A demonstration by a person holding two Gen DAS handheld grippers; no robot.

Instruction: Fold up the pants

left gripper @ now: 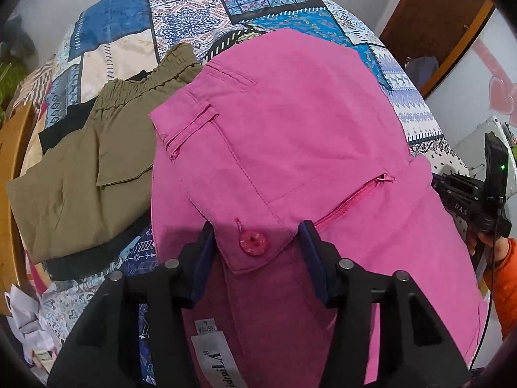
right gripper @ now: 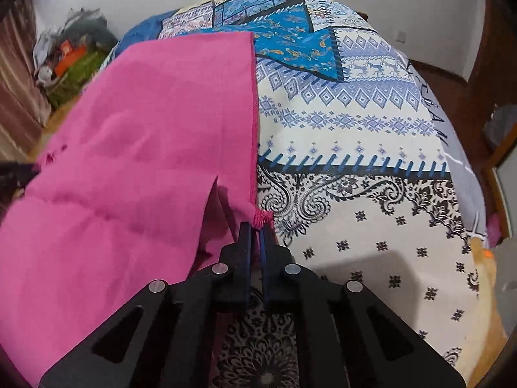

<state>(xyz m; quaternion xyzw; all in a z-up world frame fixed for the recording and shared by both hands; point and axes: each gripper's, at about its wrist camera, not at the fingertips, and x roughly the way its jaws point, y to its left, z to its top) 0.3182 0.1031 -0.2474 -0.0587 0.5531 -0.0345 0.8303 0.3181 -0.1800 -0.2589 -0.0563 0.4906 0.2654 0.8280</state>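
Pink pants (left gripper: 290,123) lie on a patterned bedspread (left gripper: 181,22), waistband toward me with a pink button (left gripper: 253,242) and an open zipper (left gripper: 352,202). My left gripper (left gripper: 258,229) is open, its fingers standing either side of the buttoned waistband tab. In the right wrist view the pink pants (right gripper: 145,148) spread to the left, and my right gripper (right gripper: 255,226) is shut on the frayed hem corner (right gripper: 260,216) of a leg. The right gripper also shows at the right edge of the left wrist view (left gripper: 484,200).
Folded olive pants (left gripper: 90,168) lie on a dark garment to the left of the pink pants. The bedspread (right gripper: 371,161) stretches to the right. A clutter pile (right gripper: 71,51) sits beside the bed at far left. A wooden door (left gripper: 439,22) stands at the right.
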